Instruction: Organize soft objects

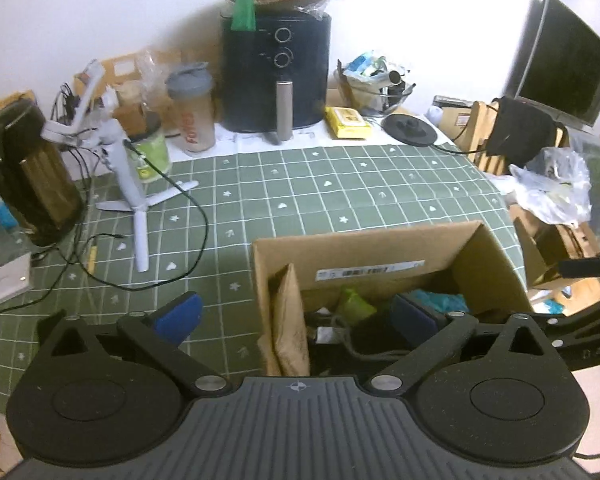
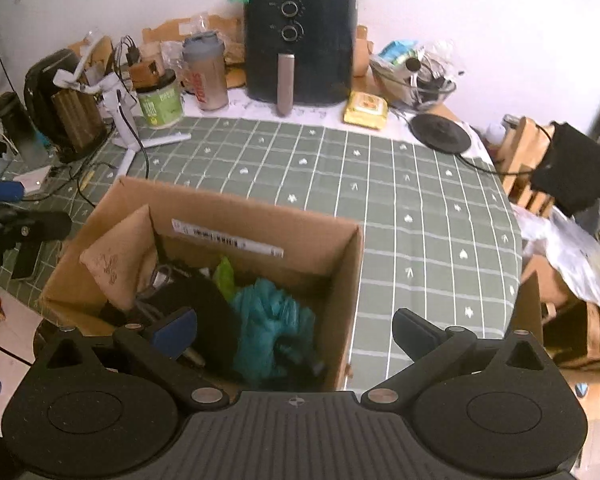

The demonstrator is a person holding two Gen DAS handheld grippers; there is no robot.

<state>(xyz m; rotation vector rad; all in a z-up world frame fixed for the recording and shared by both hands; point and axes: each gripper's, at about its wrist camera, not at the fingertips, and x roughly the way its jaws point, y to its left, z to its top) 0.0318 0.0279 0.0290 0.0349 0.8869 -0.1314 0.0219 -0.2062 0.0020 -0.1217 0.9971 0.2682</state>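
An open cardboard box stands on the green checked tablecloth near the table's front edge. Inside it lie a teal soft bundle, a black soft item, a light green piece and a brown paper bag. My right gripper is open above the box's right wall, with nothing pressed between its pads. My left gripper is open over the left wall of the box, one finger outside it and one above the teal bundle.
At the back of the table are a black air fryer, a shaker bottle, a yellow wipes pack and a kettle base. A white tripod and a black cable lie to the left. A chair with a black cloth stands to the right.
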